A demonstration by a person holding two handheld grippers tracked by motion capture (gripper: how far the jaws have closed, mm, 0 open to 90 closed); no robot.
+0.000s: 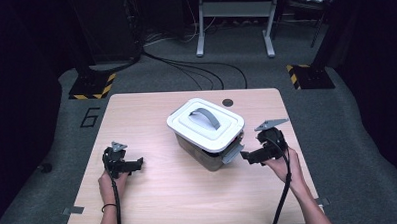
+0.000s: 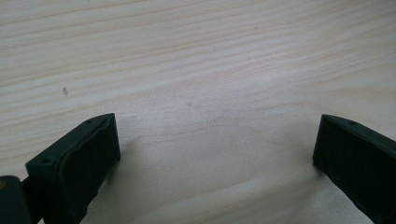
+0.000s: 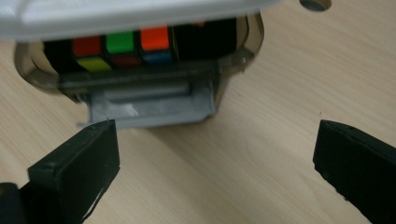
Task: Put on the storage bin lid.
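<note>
A clear plastic box [image 1: 208,151] with a white lid [image 1: 205,123] and a grey handle [image 1: 205,115] stands in the middle of the wooden table [image 1: 154,198]. Through its wall a colour puzzle cube [image 3: 122,49] shows inside. A grey latch [image 3: 152,105] on the box's near end hangs swung outward. My right gripper [image 1: 247,156] is open just right of that latch [image 1: 231,153], its jaws spread wide with nothing between them. My left gripper [image 1: 134,165] rests low at the table's left, open over bare wood [image 2: 210,93].
A small dark round hole [image 1: 228,102] sits in the tabletop behind the box. Beyond the table lie floor cables [image 1: 195,67], two stand bases with yellow-black stripes [image 1: 91,85], and a grey frame [image 1: 233,20].
</note>
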